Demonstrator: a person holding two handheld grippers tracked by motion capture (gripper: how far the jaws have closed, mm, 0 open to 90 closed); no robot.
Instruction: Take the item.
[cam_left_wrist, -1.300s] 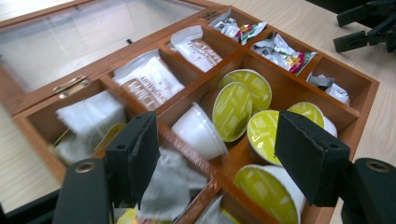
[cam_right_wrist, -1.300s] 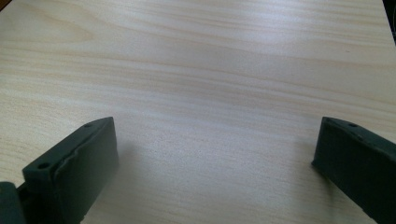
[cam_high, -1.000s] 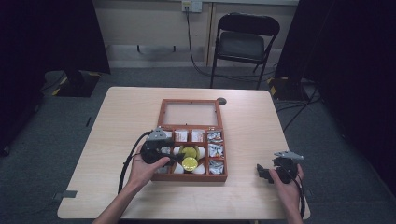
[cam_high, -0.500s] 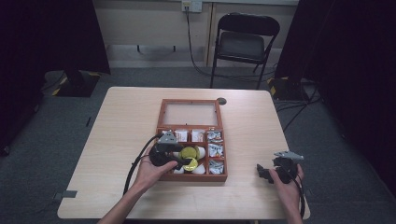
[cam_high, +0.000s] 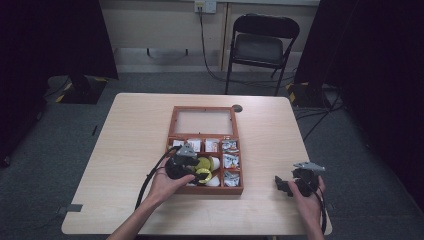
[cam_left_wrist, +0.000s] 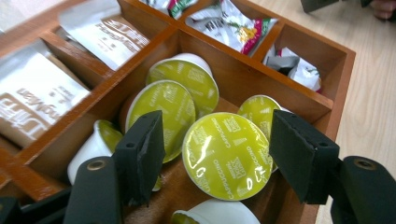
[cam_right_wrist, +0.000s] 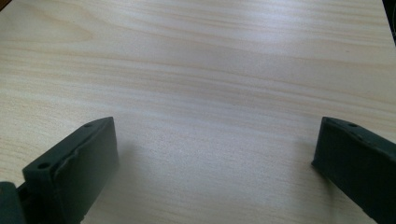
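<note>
left gripper view: left hand-held gripper (cam_left_wrist: 217, 154) jaws apart around a green capsule (cam_left_wrist: 227, 156); right hand-held gripper (cam_right_wrist: 215, 168) spread wide.

Bare forearms, black left tool (cam_high: 192, 167) with looping cable, right tool (cam_high: 290, 184) grey-plated

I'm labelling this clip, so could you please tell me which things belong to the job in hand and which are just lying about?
In the job, as it seems:
- left hand-held gripper, jaws open around a capsule
- yellow-lidded capsule
- wooden box

Lying about:
- white sachets
- foil packets
- right hand-held gripper, open over bare table
- folding chair
</note>
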